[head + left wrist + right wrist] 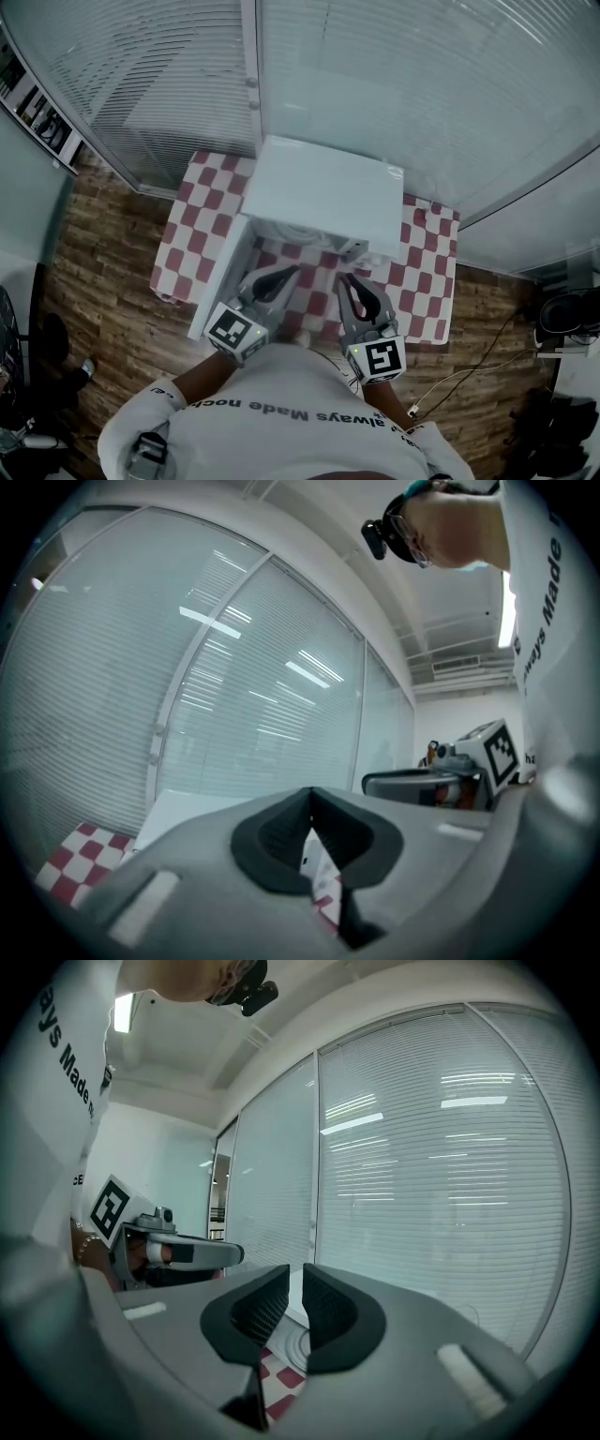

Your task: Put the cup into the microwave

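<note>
Pointing up the frame at the microwave (323, 192), the left gripper (289, 273) and right gripper (345, 279) have empty jaws pressed together; no cup shows.

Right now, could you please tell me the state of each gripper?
Left gripper: shut, empty.
Right gripper: all but shut, thin slit, empty.

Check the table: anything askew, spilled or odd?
Nothing spilled or damaged. The microwave sits on the checked cloth with its door open. Only oddity: I can't make out a cup in any view.
</note>
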### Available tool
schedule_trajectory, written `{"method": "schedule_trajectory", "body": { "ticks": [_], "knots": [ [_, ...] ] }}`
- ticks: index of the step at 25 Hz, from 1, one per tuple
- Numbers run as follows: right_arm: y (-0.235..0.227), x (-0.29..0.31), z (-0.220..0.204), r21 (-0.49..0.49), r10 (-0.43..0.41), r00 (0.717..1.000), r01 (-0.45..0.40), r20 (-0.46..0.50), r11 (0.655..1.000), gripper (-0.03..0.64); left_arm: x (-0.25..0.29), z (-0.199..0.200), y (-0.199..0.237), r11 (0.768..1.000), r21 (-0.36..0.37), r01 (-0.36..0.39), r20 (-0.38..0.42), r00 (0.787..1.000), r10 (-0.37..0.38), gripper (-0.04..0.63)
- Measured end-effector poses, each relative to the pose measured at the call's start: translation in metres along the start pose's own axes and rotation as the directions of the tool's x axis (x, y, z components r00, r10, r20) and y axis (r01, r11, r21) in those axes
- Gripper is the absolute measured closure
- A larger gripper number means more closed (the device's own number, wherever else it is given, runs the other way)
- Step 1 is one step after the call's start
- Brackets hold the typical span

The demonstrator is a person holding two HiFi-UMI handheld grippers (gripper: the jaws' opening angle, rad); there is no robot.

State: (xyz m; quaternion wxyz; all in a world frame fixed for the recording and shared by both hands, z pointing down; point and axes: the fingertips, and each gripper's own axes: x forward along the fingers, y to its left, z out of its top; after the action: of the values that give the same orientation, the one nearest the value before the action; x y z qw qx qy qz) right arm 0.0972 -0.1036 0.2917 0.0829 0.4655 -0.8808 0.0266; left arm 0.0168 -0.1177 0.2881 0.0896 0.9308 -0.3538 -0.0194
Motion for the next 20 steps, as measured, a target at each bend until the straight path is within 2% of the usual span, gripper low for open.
{"method": "schedule_trajectory", "body": {
  "ticks": [8, 20],
  "knots": [
    [-0.002, 0.005, 0.012, -0.002, -0.024, 0.999, 0.024, 0.044, 1.000, 0.572, 0.005, -0.001, 0.004, 1.000, -0.005, 0.010, 0.006, 1.000, -0.010, 0.591],
    [-0.003, 0.015, 0.012, -0.008, -0.019, 0.999, 0.019, 0.047, 1.000, 0.572, 0.010, -0.010, 0.011, 1.000, -0.019, 0.025, -0.020, 0.999, -0.026, 0.592]
  ]
}}
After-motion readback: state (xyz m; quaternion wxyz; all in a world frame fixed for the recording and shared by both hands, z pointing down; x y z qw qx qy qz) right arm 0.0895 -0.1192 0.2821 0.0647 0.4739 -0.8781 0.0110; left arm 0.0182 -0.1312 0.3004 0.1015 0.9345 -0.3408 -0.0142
